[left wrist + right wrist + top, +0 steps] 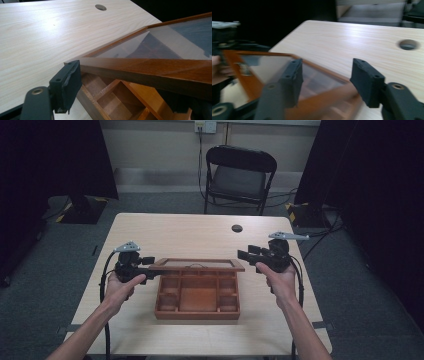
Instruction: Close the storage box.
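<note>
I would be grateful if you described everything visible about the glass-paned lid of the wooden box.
The lid is a reddish-brown wooden frame around a clear pane that reflects the room. It is raised partway over the wooden box, hinged along the far side, with the compartments visible underneath. The left gripper holds its front frame rail near the left corner, one jaw pad against the rail's end. The right gripper hovers beside its right corner, jaws apart and not pressing it.

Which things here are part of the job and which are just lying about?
Part of the job:
- wooden box with compartments
- its glass lid, raised
- left tool, clamped on the lid's frame
- right tool, jaws apart beside the lid's right end

Just lying about:
- folding chair behind the table
- cable hole in the tabletop
</note>
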Demonstrator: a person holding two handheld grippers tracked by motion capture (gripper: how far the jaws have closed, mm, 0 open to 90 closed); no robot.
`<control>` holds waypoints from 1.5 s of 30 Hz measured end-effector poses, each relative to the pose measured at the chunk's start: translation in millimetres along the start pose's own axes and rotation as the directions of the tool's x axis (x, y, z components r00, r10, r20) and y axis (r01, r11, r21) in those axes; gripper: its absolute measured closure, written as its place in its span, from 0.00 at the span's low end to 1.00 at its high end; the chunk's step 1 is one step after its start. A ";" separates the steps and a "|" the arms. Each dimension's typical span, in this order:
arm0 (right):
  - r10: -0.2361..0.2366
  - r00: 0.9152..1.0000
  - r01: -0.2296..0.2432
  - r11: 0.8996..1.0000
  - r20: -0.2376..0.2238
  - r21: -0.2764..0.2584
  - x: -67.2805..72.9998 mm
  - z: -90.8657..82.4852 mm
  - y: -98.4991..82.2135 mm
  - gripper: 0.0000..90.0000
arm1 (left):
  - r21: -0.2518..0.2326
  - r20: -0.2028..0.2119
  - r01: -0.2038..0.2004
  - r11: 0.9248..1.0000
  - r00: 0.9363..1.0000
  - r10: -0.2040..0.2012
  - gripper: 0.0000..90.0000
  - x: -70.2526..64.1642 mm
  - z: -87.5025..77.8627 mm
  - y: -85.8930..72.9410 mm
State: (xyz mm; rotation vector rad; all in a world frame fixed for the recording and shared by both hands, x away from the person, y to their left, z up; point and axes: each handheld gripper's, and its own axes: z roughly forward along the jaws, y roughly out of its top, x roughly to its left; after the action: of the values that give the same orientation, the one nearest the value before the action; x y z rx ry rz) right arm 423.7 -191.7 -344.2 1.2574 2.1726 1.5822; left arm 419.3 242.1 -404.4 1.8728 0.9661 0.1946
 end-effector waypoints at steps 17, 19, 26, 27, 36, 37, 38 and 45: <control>-0.094 0.950 0.151 0.973 -0.299 0.173 87.8 45.2 11.2 0.76 | 0.014 0.017 -0.003 1.000 1.000 0.002 0.19 -3.7 -0.2 -16.2; -0.094 0.947 0.161 0.967 -0.307 0.199 88.7 52.3 8.2 0.78 | 0.019 0.017 -0.005 1.000 1.000 0.004 0.19 -3.8 -0.2 -17.1; -0.091 0.942 0.174 0.955 -0.322 0.241 89.7 66.5 0.5 0.81 | 0.018 0.011 -0.008 1.000 1.000 0.008 0.19 -4.7 0.8 -20.9; -0.088 0.942 0.174 0.954 -0.324 0.246 89.0 68.0 -0.7 0.81 | 0.017 0.012 -0.006 1.000 1.000 0.006 0.19 -4.8 1.1 -21.0; -0.046 0.929 0.152 0.953 -0.368 0.263 82.5 74.4 -6.2 0.82 | 0.025 0.013 -0.012 1.000 1.000 0.012 0.20 -2.7 3.7 -24.4; -0.046 0.929 0.152 0.953 -0.368 0.263 82.5 74.4 -6.2 0.82 | 0.030 0.013 -0.013 0.999 1.000 0.013 0.20 -1.9 4.1 -24.7; -0.032 0.929 0.140 0.953 -0.369 0.269 81.7 75.4 -6.9 0.81 | 0.030 0.010 -0.012 0.999 1.000 0.012 0.20 -1.5 4.3 -24.8; -0.003 0.916 0.124 0.953 -0.402 0.276 79.1 78.3 -9.2 0.89 | 0.030 0.014 -0.014 0.999 1.000 0.013 0.21 0.4 5.1 -25.7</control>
State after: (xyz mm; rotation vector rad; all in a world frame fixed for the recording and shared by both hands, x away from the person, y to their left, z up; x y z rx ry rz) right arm 414.2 -81.5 -359.4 0.9802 2.7602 1.6477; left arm 408.4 244.1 -428.2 1.9062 0.9522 0.1758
